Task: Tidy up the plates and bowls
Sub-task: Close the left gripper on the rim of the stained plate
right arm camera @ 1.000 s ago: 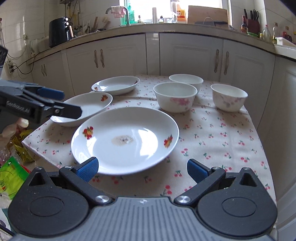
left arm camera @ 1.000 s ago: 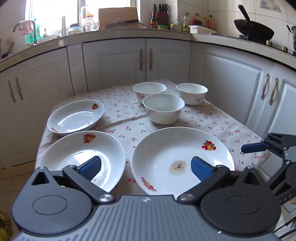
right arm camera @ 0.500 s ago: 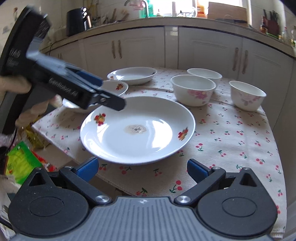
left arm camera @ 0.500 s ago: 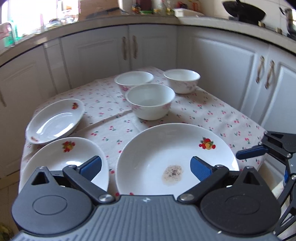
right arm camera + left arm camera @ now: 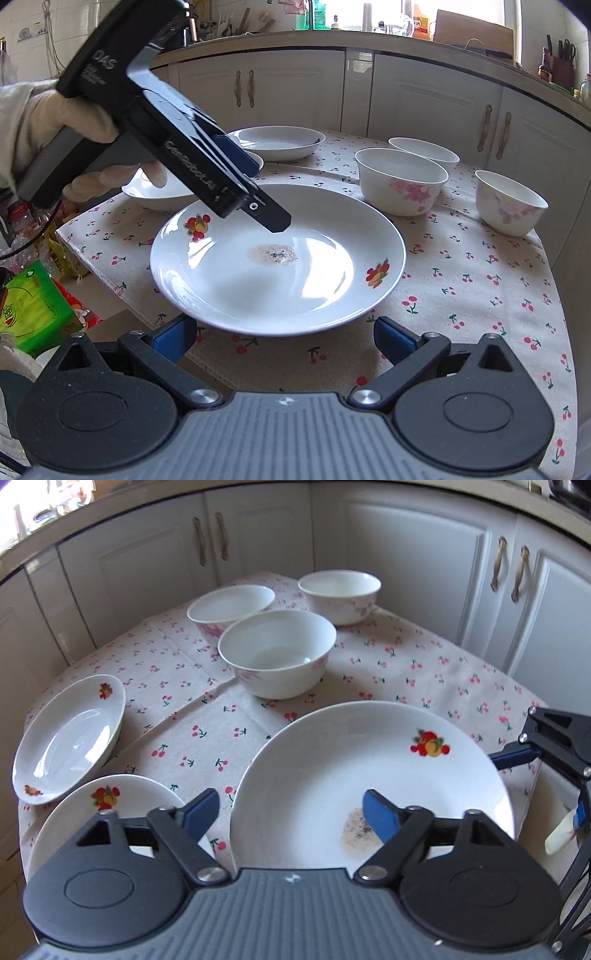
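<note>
While my left tool (image 5: 290,812) closes astride the big stained plate's (image 5: 369,768) near rim, pads not yet pressing, my right tool (image 5: 284,338) gapes wide, empty.

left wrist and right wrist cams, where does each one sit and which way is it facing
Left wrist: on the left gripper, angled down over the large plate's near-left rim; its jaws are closing astride that rim, not pressing it; the right gripper's tip shows at right.
Right wrist: on the right gripper, low at the table's near edge, facing the cabinets; jaws open, nothing between; a gloved hand holds the left gripper over the plate.
Shared: the large plate with its brown stain, three bowls, the cherry-print cloth.
</note>
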The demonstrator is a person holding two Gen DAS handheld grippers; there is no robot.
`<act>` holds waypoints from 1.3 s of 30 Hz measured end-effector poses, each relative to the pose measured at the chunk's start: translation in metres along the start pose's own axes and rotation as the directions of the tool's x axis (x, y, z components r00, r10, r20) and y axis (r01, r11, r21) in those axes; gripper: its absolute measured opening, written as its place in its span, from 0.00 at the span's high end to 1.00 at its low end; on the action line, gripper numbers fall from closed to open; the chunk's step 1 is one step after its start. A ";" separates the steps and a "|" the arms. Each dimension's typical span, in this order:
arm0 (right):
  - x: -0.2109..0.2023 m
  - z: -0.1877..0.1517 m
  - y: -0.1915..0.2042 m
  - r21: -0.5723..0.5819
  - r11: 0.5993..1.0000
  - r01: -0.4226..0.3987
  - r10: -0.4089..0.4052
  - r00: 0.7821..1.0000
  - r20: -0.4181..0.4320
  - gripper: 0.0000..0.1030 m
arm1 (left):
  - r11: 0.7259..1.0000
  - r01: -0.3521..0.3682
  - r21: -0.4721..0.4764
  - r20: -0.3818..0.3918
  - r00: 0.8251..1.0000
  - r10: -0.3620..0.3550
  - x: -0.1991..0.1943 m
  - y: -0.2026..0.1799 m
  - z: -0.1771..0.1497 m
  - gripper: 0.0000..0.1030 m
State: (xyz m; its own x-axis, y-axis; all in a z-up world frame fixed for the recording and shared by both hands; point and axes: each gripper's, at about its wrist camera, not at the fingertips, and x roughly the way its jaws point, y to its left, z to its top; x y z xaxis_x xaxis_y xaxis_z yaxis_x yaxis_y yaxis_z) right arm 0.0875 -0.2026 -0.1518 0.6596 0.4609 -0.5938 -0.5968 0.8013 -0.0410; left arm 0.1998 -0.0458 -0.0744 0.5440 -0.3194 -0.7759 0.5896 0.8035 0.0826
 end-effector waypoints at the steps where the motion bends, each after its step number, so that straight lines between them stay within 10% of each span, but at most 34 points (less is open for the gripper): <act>1: 0.001 0.000 0.000 -0.002 1.000 -0.001 0.001 1.000 0.000 0.00 | 1.000 0.007 0.005 -0.012 1.000 -0.007 0.002 0.001 0.001 0.25; 39: 0.009 0.005 0.001 -0.022 1.000 -0.014 0.013 1.000 -0.021 0.00 | 0.970 0.224 0.091 -0.308 0.933 -0.187 0.043 0.017 0.040 0.33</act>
State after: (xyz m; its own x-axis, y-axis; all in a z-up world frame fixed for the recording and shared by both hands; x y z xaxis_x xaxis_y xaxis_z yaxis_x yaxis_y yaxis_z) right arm 0.0954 -0.1953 -0.1532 0.6419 0.4632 -0.6111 -0.6159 0.7862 -0.0509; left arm 0.2568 -0.0663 -0.0812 0.2135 -0.2930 -0.9320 0.7480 0.6626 -0.0370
